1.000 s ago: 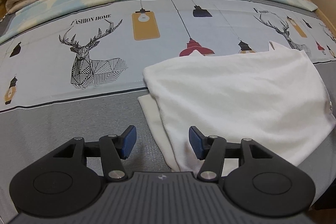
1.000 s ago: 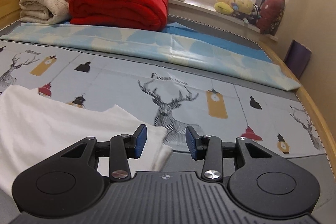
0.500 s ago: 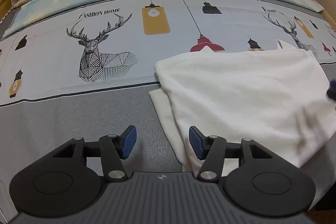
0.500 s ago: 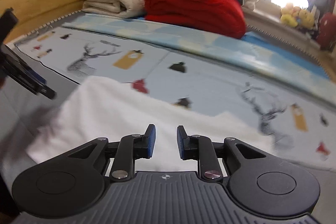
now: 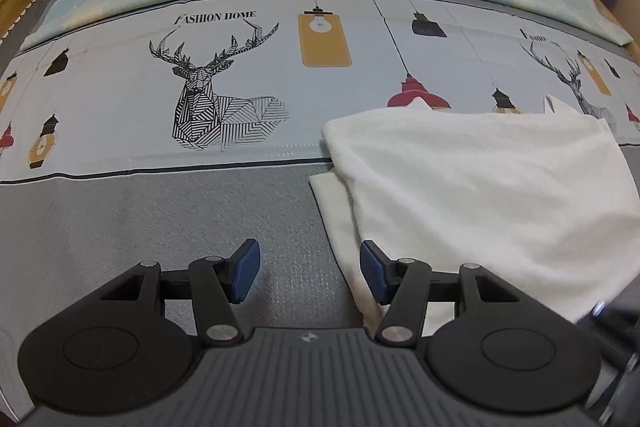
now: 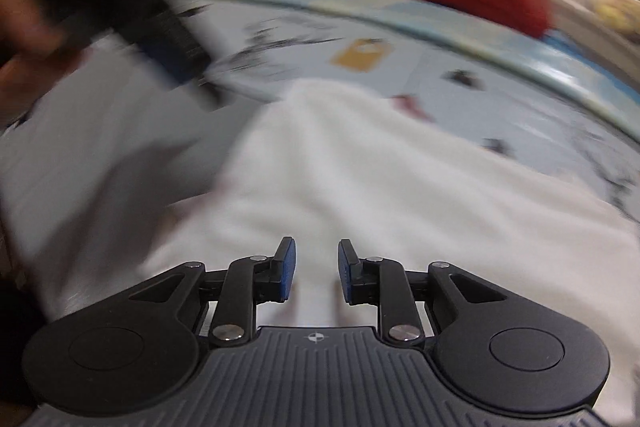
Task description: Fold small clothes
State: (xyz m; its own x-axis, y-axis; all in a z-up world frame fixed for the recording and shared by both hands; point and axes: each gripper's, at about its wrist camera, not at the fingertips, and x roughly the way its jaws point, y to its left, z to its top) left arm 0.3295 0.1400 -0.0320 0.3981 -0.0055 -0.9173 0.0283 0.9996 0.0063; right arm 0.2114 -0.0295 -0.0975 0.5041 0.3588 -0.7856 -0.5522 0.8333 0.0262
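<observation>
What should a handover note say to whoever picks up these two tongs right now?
Left tongs: open, empty, low over the grey woven bed cover, just left of the garment's near edge.
Right tongs: open, empty, over the garment; that view is motion-blurred.
White soft cloth garment: lies flat on the printed deer-and-lamp bedsheet, one layer already laid over another, with a lower strip showing at its left.
Done: looks like one fold.
Left: grip an edge, finish the folds, probably tidy the corners.

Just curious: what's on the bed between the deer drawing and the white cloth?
Nothing but printed bedsheet between the deer print and the white garment, seen in the left wrist view.
</observation>
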